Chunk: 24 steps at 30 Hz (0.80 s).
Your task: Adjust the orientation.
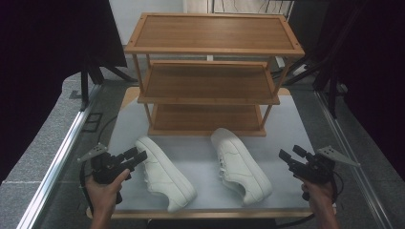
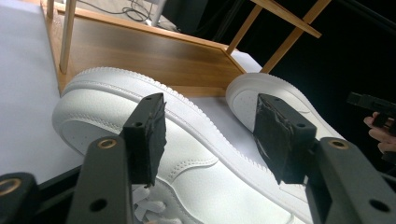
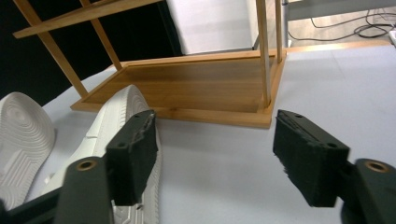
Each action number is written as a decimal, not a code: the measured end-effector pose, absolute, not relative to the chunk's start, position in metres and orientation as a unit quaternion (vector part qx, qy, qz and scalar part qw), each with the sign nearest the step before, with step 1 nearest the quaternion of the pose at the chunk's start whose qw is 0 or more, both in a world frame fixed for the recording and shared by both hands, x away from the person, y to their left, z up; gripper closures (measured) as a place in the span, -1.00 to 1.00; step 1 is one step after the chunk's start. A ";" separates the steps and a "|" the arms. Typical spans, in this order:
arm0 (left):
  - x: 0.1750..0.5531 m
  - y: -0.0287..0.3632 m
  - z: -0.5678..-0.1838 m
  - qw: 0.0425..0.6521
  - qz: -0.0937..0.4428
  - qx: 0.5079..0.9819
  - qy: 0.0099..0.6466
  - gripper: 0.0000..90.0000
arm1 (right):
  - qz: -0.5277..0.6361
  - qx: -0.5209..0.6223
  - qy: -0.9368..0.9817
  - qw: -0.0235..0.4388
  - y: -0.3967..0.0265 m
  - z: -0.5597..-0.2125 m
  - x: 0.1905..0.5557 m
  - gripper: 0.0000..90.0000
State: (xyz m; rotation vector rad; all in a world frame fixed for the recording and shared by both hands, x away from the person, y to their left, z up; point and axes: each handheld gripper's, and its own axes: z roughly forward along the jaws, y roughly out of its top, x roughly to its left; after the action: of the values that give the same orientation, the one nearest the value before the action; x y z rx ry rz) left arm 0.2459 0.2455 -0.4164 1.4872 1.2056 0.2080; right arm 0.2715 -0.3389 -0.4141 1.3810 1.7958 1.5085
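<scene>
High view: two white shoes lie at lower centre on the table (image 1: 200,150), in front of the wooden rack (image 1: 210,76). The left shoe (image 1: 165,172) looks light and soft-sided, so the firm heel collar seems the best hold. The left gripper (image 1: 139,156) points level at it from the lower left, jaws wide, empty. The right gripper (image 1: 292,154), lower right, gapes beside the right shoe (image 1: 240,164).
</scene>
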 end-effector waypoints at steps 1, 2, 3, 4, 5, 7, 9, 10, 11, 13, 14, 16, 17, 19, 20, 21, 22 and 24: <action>0.246 0.246 -0.416 0.571 0.089 0.634 0.514 0.02 | 0.542 0.496 0.645 0.208 -0.339 -0.414 0.272 -0.29; 0.245 0.243 -0.417 0.569 0.089 0.633 0.517 0.06 | 0.547 0.494 0.644 0.206 -0.342 -0.414 0.272 -0.24; 0.245 0.243 -0.417 0.569 0.089 0.633 0.517 0.10 | 0.547 0.494 0.644 0.206 -0.342 -0.414 0.272 -0.24; 0.244 0.240 -0.417 0.566 0.090 0.636 0.517 0.15 | 0.553 0.495 0.639 0.202 -0.345 -0.415 0.273 -0.22; 0.241 0.236 -0.418 0.563 0.093 0.638 0.517 0.21 | 0.554 0.495 0.640 0.198 -0.347 -0.416 0.272 -0.21; 0.239 0.234 -0.419 0.562 0.094 0.639 0.517 0.34 | 0.555 0.497 0.638 0.195 -0.347 -0.417 0.272 -0.20; 0.235 0.230 -0.421 0.556 0.098 0.643 0.517 0.46 | 0.553 0.498 0.640 0.194 -0.347 -0.417 0.272 -0.19; 0.230 0.228 -0.423 0.555 0.096 0.645 0.517 0.52 | 0.550 0.500 0.640 0.193 -0.346 -0.417 0.272 -0.19; 0.230 0.228 -0.423 0.555 0.096 0.645 0.517 0.57 | 0.550 0.500 0.640 0.193 -0.346 -0.417 0.272 -0.19; 0.225 0.226 -0.426 0.548 0.094 0.654 0.513 0.64 | 0.550 0.505 0.638 0.191 -0.346 -0.417 0.272 -0.19; 0.219 0.226 -0.428 0.541 0.096 0.659 0.514 0.69 | 0.551 0.508 0.634 0.188 -0.345 -0.418 0.271 -0.20; 0.217 0.227 -0.430 0.539 0.095 0.660 0.515 0.76 | 0.550 0.509 0.635 0.187 -0.345 -0.418 0.271 -0.20; 0.214 0.227 -0.431 0.536 0.094 0.662 0.515 0.76 | 0.550 0.509 0.635 0.187 -0.345 -0.418 0.271 -0.20; 0.209 0.228 -0.435 0.532 0.094 0.662 0.519 0.83 | 0.549 0.511 0.635 0.187 -0.344 -0.419 0.271 -0.20; 0.207 0.227 -0.437 0.531 0.091 0.663 0.519 0.85 | 0.547 0.512 0.635 0.187 -0.344 -0.419 0.270 -0.20; 0.204 0.226 -0.438 0.530 0.093 0.663 0.520 0.87 | 0.548 0.513 0.633 0.188 -0.343 -0.420 0.270 -0.20; 0.202 0.225 -0.439 0.530 0.095 0.662 0.521 0.90 | 0.545 0.516 0.634 0.186 -0.343 -0.421 0.269 -0.21; 0.196 0.222 -0.441 0.530 0.097 0.664 0.519 0.91 | 0.548 0.518 0.631 0.181 -0.343 -0.422 0.268 -0.21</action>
State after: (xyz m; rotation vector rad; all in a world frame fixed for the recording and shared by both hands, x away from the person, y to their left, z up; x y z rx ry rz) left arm 0.1958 0.2217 -0.4405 1.5840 1.2387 0.2319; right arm 0.2679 -0.3429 -0.4222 1.4628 1.7812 1.5486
